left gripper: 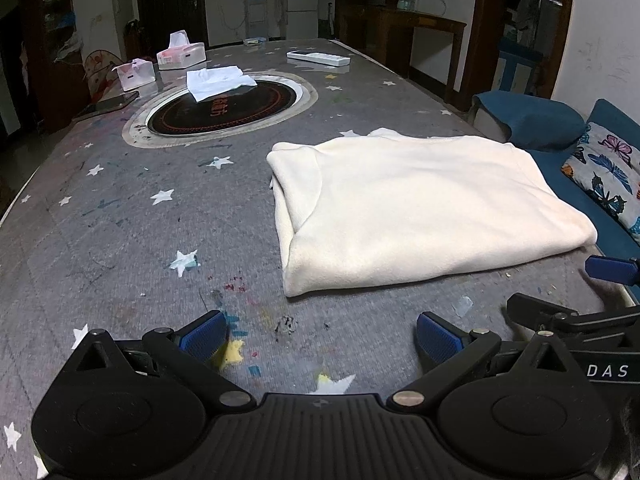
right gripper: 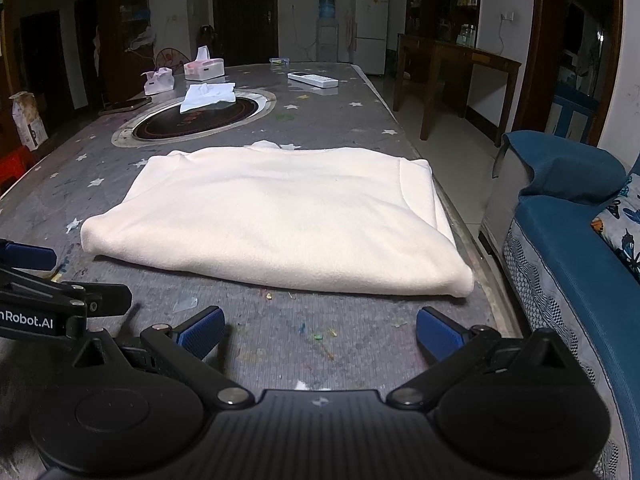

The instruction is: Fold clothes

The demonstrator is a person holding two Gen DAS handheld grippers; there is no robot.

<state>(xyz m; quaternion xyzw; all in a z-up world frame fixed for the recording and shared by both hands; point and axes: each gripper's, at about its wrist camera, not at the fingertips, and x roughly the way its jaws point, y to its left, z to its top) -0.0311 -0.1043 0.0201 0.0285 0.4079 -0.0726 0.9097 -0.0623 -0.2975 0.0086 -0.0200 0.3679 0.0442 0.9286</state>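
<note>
A cream fleece garment [left gripper: 420, 208] lies folded into a flat rectangle on the grey star-patterned table cover [left gripper: 140, 220], near the table's right edge. It also shows in the right wrist view [right gripper: 276, 216]. My left gripper [left gripper: 320, 336] is open and empty, low over the table, just in front and left of the garment. My right gripper [right gripper: 320, 332] is open and empty, just in front of the garment's near edge. Each gripper shows at the edge of the other's view.
A round black induction plate [left gripper: 224, 106] sits mid-table with a white tissue sheet [left gripper: 218, 80] on it. Tissue boxes [left gripper: 180, 54], a phone [left gripper: 108, 105] and a white remote [left gripper: 318, 58] lie at the far end. A blue sofa [right gripper: 572, 264] stands right of the table.
</note>
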